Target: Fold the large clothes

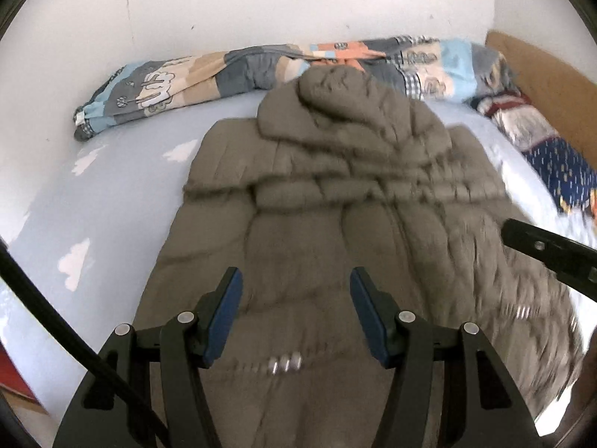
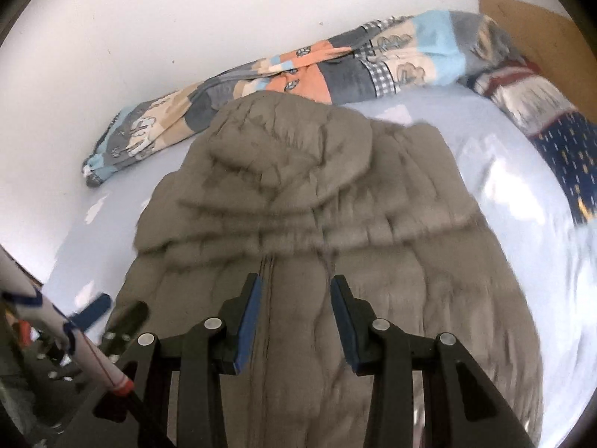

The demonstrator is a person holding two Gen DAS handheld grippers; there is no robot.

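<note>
- a big puffy grey-brown coat (image 1: 317, 205) lies flat on the bed (image 1: 123, 186), front side up, with its zip running down the middle.
- the coat's hood (image 1: 335, 93) lies at the far end of the coat, near the wall (image 1: 224, 0).
- the coat's sleeves are tucked across its chest, just below the hood.
- small shiny snaps (image 1: 285, 364) show on the near part of the coat.
- the bed has a pale blue sheet with white clouds on it, and the sheet shows on both sides of the coat.
- a rolled patchwork blanket (image 1: 186, 78) lies behind the coat, along the wall, and the hood reaches up to it.
- a dark blue cloth with little marks (image 1: 567, 175) lies to the right of the coat, by a brown board (image 1: 541, 67).
- the left gripper (image 1: 294, 313) hangs over the near part of the coat, its blue pads about half apart, with nothing between them.
- the right gripper (image 2: 294, 317) hangs over the coat's zip, its pads a bit closer together, and it holds nothing too.
- in the left view a black finger of the right gripper pokes in over the right side of the coat.
- the pictures are blurry at the edges of the coat.
</note>
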